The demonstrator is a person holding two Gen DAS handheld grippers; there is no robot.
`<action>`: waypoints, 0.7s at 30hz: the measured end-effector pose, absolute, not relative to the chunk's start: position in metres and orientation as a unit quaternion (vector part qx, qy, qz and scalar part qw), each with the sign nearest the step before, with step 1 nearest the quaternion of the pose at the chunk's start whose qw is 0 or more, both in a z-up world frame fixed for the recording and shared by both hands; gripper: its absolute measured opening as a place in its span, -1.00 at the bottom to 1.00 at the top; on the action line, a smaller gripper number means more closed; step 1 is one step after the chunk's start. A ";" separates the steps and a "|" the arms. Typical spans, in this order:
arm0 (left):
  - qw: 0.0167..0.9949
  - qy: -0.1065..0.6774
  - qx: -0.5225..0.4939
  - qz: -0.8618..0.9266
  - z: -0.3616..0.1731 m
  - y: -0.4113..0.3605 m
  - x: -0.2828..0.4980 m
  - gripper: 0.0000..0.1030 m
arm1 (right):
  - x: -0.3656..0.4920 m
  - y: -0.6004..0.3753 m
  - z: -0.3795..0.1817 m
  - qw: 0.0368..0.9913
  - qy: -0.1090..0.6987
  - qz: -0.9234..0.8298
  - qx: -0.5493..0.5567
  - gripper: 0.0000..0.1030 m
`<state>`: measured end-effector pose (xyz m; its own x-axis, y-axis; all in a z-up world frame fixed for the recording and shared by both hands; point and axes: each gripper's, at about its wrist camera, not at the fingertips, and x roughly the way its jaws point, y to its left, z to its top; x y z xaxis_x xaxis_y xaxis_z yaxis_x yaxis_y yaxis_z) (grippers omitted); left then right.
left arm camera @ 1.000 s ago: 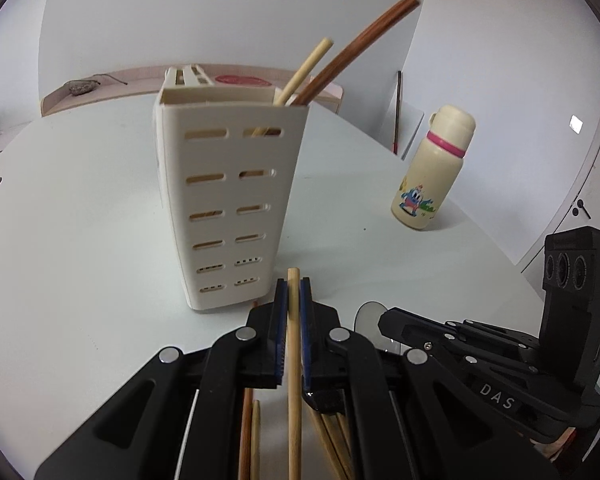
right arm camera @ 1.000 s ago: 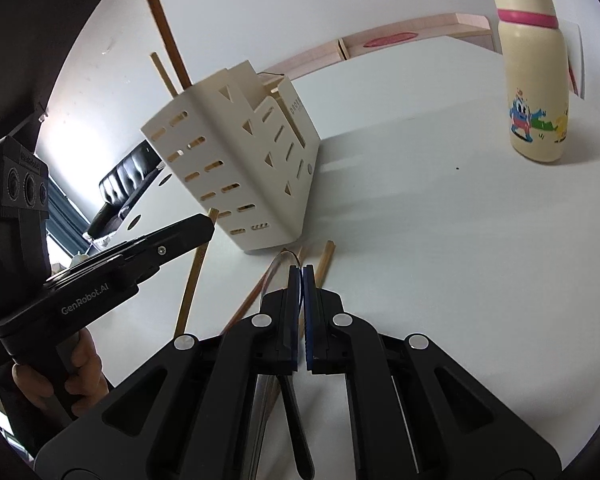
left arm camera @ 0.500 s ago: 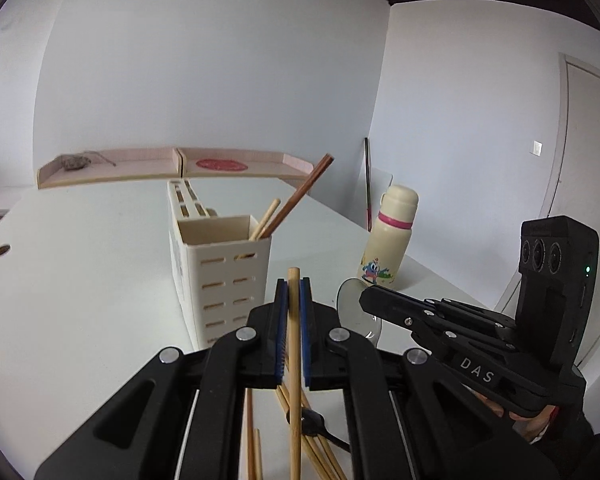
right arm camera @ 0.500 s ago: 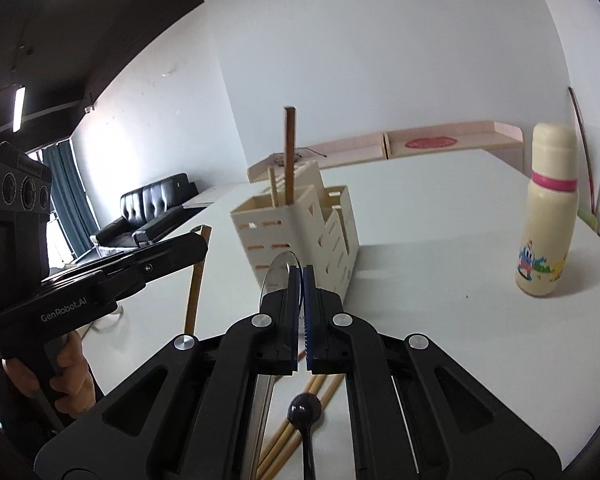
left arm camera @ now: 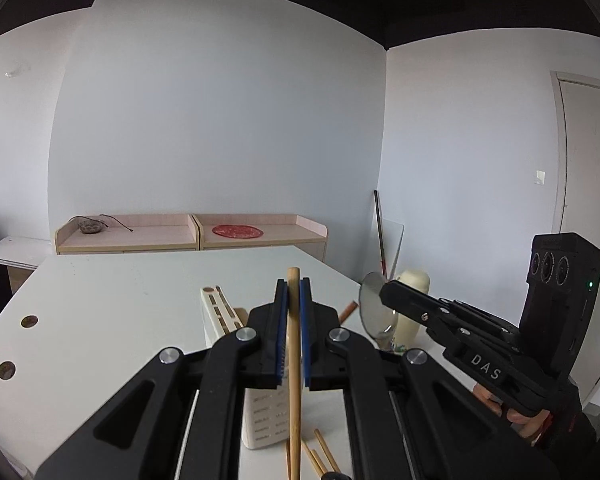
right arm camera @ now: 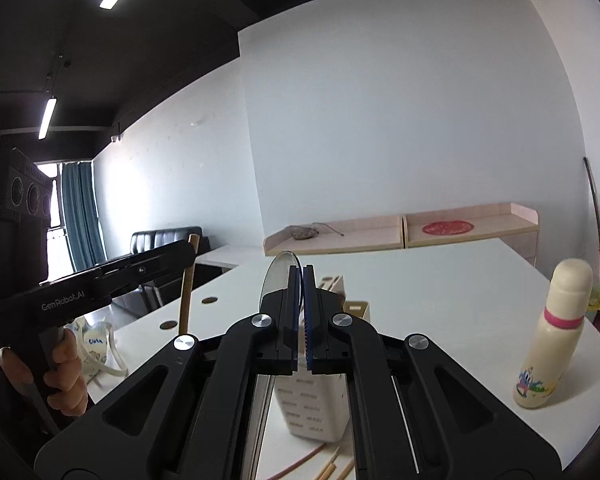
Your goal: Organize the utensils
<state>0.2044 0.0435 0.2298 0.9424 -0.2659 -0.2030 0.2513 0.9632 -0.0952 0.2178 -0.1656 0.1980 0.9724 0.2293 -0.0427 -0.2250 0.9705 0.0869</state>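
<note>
My left gripper [left arm camera: 294,285] is shut on a light wooden chopstick [left arm camera: 295,392] that stands upright between the blue pads, above the table. Behind it the cream slotted utensil holder [left arm camera: 219,309] stands on the white table [left arm camera: 112,296]. My right gripper [right arm camera: 302,276] is shut on a metal spoon [right arm camera: 277,276], bowl up. In the left wrist view the right gripper [left arm camera: 385,294] and the spoon [left arm camera: 370,300] hang to the right of the holder. In the right wrist view the left gripper [right arm camera: 185,249] and the chopstick [right arm camera: 185,296] are at the left. The holder [right arm camera: 320,408] sits below the jaws.
A cream bottle [right arm camera: 552,340] with a pink band stands to the right of the holder. Several loose chopsticks [left arm camera: 320,452] lie on the table in front of it. Low pink cabinets [left arm camera: 160,236] line the back wall. A hand [right arm camera: 60,364] holds the left gripper.
Both grippers have risen from the table with the chopstick and the spoon still in them and tilted up toward level. The holder has sunk low in both views.
</note>
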 end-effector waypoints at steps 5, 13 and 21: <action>0.990 0.083 -0.052 -0.101 0.263 0.052 0.231 -0.89 | 0.240 -0.178 0.237 0.995 -0.017 0.086 0.040 -0.96; 0.995 0.054 -0.045 -0.072 0.298 0.055 0.257 -0.89 | 0.286 -0.197 0.278 0.999 -0.040 0.023 0.019 -0.96; 0.999 0.005 -0.045 -0.025 0.310 0.047 0.266 -0.89 | 0.342 -0.220 0.248 0.994 -0.044 0.048 0.087 -0.96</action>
<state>0.2658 0.0471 0.3100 0.9987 -0.0506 -0.0071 0.0497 0.9946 -0.0909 0.3420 -0.2196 0.2483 0.9916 0.0871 0.0959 -0.1025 0.9803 0.1689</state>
